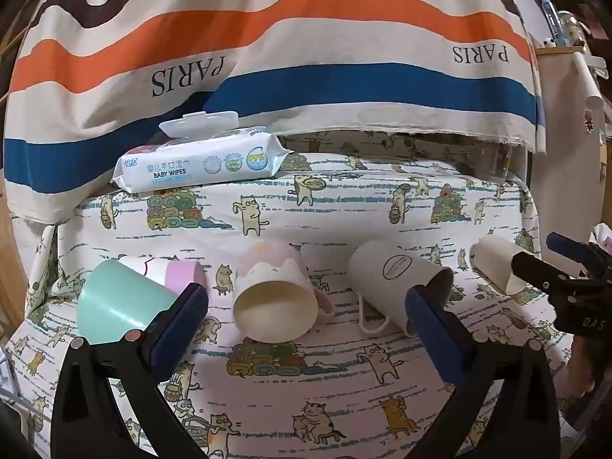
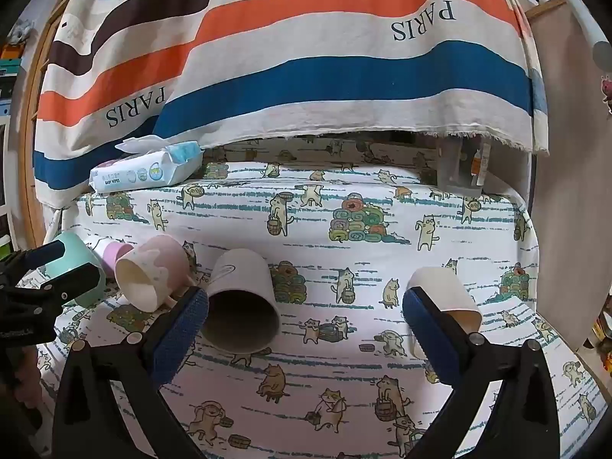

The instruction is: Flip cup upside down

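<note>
Both tools stand with fingers spread wide, holding nothing: the left gripper (image 1: pixel 306 329) frames a cream-and-pink cat mug (image 1: pixel 273 298) lying on its side, the right gripper (image 2: pixel 306 329) a white cylindrical mug (image 2: pixel 244 302), also on its side. Bare cat-print tablecloth (image 2: pixel 344 375) lies between the fingers. Behind, a "BABY WIPES" pack (image 1: pixel 199 164) lies against a striped "PARIS" cloth (image 1: pixel 306 57).

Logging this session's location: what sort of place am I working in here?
Probably a home room, a cloth-covered table or bed: the cat-print sheet, a baby wipes pack and a striped PARIS cloth draped behind suggest it.
</note>
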The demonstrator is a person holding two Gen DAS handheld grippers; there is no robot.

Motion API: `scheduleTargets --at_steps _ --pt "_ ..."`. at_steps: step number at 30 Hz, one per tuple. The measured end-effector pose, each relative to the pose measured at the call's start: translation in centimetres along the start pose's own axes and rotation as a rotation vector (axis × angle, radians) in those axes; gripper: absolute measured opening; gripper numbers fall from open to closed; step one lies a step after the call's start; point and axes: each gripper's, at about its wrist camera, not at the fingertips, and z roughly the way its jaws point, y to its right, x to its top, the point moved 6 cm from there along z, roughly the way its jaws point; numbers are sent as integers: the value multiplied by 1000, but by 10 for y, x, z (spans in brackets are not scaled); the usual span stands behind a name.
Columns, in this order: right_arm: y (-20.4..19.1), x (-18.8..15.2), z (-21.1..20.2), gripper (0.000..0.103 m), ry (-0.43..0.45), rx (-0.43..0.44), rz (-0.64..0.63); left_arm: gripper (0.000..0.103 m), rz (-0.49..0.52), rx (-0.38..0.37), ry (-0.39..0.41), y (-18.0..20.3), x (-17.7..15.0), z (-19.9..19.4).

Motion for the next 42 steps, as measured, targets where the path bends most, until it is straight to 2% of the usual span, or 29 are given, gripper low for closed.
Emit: scheduleTargets --at_steps 7,14,26,42 --pt "0 3 -1 102 15 -15 12 102 -6 4 -8 -4 -1 -2" --pt "0 -1 -4 101 7 -21 18 102 10 -27 -10 3 -1 -1" --pt "2 1 -3 101 7 -33 13 102 32 -7 -2 6 -1 -3" --pt "1 0 0 102 -2 -32 13 102 -4 2 -16 -1 -3 -1"
